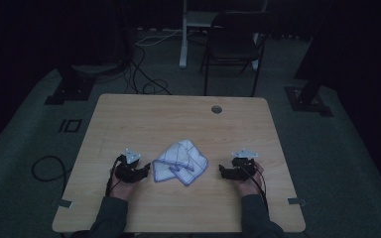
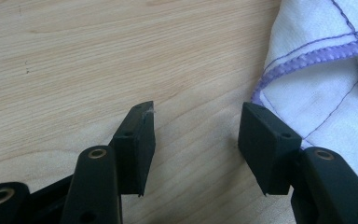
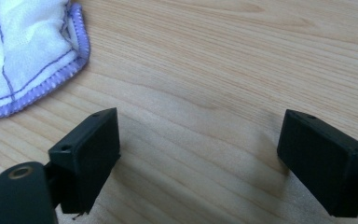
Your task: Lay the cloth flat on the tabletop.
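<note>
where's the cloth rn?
High view: the white cloth with purple edging lies crumpled on the wooden table, near its front middle, between the left gripper and the right gripper, touching neither.

White purple-edged cloth lies crumpled mid-table.

Both forearms in dark sleeves come in from the near edge, well apart. The left hand's black two-jaw gripper and the right hand's black two-jaw gripper point inward toward each other, jaws spread with nothing between them.
</note>
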A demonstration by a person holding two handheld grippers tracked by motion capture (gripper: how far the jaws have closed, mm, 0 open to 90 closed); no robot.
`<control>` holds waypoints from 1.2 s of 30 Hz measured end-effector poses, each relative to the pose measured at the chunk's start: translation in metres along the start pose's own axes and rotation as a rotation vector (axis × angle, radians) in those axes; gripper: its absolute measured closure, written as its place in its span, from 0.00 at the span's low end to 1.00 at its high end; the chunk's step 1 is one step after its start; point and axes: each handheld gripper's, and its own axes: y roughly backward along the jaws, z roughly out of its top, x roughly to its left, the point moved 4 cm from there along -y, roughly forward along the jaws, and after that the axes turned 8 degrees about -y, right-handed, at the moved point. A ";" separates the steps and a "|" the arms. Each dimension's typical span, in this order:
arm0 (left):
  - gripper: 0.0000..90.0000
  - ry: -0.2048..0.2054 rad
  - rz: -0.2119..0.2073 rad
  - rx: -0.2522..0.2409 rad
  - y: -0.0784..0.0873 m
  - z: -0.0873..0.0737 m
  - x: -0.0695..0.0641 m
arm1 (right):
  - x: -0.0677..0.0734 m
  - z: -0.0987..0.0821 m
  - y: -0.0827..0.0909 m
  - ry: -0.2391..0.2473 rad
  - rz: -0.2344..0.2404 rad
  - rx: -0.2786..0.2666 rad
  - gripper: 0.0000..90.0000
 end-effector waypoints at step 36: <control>0.52 -0.002 -0.001 0.000 0.000 0.000 -0.001 | 0.011 0.012 0.037 0.014 0.021 -0.082 0.52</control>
